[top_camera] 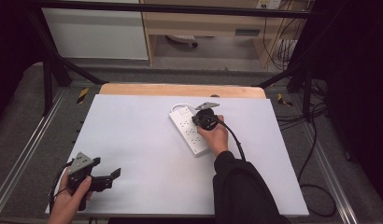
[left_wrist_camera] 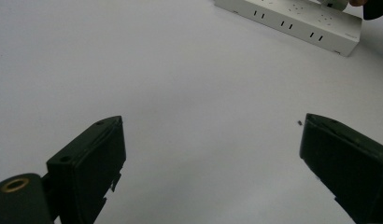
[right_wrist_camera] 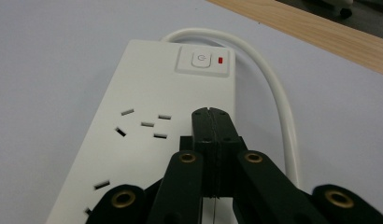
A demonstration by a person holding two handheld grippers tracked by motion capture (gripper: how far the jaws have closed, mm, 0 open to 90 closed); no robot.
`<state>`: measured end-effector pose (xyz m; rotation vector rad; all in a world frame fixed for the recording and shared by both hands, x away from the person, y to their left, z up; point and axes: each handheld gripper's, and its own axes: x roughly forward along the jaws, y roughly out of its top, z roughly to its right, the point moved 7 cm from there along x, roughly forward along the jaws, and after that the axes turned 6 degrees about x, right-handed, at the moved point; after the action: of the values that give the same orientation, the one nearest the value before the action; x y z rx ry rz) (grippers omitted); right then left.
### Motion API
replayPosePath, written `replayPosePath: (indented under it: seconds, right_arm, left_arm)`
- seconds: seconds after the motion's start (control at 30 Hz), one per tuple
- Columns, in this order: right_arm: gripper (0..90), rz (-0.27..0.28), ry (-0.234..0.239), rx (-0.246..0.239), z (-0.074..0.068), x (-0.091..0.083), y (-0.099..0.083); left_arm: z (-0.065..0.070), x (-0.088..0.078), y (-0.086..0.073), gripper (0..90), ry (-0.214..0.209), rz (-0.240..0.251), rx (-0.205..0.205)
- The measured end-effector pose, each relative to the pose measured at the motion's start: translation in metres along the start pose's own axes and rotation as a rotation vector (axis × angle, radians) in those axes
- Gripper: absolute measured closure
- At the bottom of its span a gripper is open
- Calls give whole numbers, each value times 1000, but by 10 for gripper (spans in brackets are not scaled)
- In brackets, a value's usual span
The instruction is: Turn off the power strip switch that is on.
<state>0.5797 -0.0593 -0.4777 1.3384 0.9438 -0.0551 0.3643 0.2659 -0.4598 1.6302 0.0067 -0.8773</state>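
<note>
I keep my right gripper (right_wrist_camera: pixel 212 114) squeezed tight with nothing inside, hovering over the power strip (right_wrist_camera: pixel 147 126) mid-table, to poke its power button (right_wrist_camera: pixel 201 59). My left gripper (left_wrist_camera: pixel 210 158) waits wide open, far away.

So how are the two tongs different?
The left tongs are wide open with nothing between them; the right tongs are shut tight. The left tongs are above bare table; the right tongs are over the power strip, near its button. Both are black, each in a hand.
</note>
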Motion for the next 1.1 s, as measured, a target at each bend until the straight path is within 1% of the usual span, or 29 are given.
replayPosePath:
  seconds: [0.43,0.53,0.63,0.93,0.97,1.1]
  right_arm:
    - [900,4,4,5,1,-3,2]
    - [900,9,11,18,1,-4,3]
    - [900,14,15,30,2,-7,5]
    - [900,28,26,37,1,-15,8]
    - [898,26,26,41,1,-16,8]
    - [839,26,35,52,1,-21,10]
  left_arm:
    - [0,1,0,69,0,-2,1]
    - [0,1,0,69,-1,-2,3]
    - [0,1,0,69,-2,-2,1]
    - [0,1,-1,69,0,-2,5]
    - [0,1,-1,69,1,-2,4]
    - [0,1,-1,69,0,-2,5]
